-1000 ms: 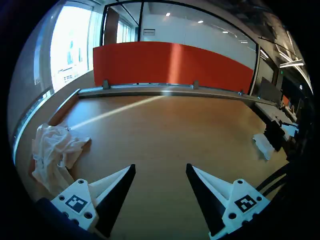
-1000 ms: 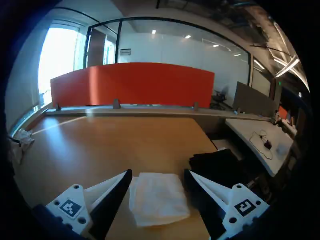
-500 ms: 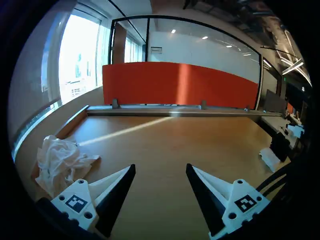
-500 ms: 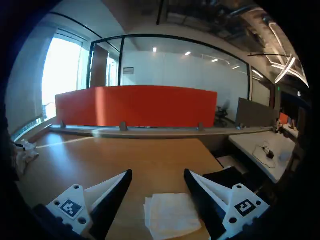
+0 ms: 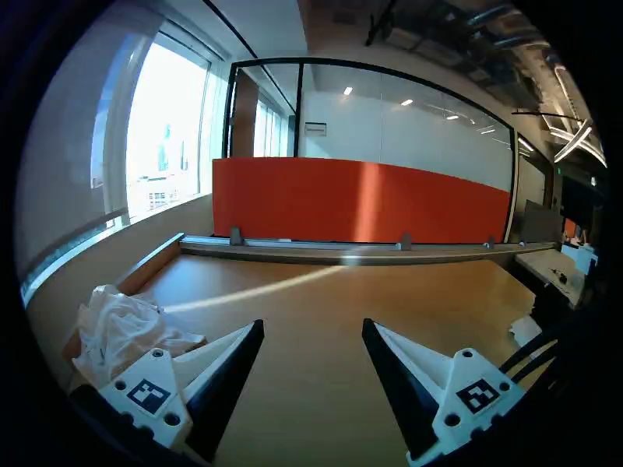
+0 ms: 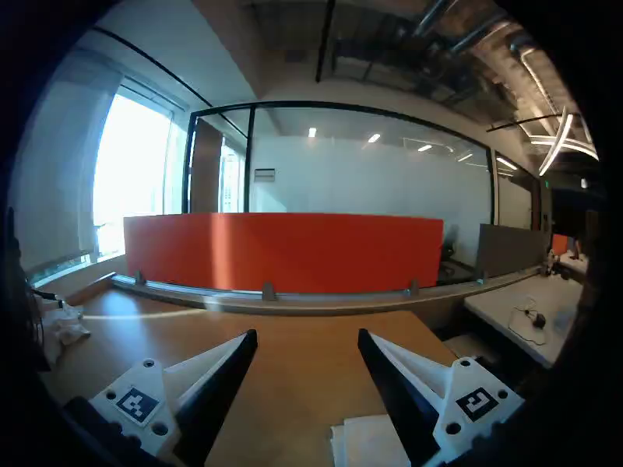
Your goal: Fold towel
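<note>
Left gripper (image 5: 311, 323) hangs with its fingers apart and empty over the wooden table (image 5: 327, 296). The right gripper (image 6: 306, 333) is likewise spread and holds nothing. A crumpled towel (image 5: 124, 331) lies at 8 o'clock in the left gripper view, and a folded towel (image 6: 366, 440) sits at 6 o'clock in the right gripper view. The likely next step is to swing toward the heap, pinch one corner rather than the bulk, and draw it flat. The heap has no clear long axis, and the folded one is too cropped to judge.
</note>
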The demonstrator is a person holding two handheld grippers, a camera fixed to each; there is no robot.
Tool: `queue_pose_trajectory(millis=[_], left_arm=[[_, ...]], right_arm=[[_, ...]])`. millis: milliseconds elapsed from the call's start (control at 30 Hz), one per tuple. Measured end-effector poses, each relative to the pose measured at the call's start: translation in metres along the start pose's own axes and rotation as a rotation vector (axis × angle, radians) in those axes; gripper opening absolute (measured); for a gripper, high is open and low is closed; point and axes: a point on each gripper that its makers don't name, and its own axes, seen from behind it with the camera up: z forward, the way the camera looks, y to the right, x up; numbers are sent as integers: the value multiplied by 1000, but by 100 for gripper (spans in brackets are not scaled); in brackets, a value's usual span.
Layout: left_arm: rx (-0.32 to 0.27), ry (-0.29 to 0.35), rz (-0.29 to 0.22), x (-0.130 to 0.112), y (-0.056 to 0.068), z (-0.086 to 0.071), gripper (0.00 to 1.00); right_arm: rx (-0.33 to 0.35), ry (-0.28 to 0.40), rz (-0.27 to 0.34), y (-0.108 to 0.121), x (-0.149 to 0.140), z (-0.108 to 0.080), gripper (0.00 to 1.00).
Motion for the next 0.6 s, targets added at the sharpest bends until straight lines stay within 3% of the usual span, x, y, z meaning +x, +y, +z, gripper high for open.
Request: queue_pose_trajectory(millis=[300, 600], left_arm=[[-7, 57, -10, 16, 1, 3, 94], [-22, 90, 21, 16, 2, 10, 93]], right_arm=[[12, 18, -6, -25, 8, 8, 100], [29, 18, 6, -43, 15, 4, 100]])
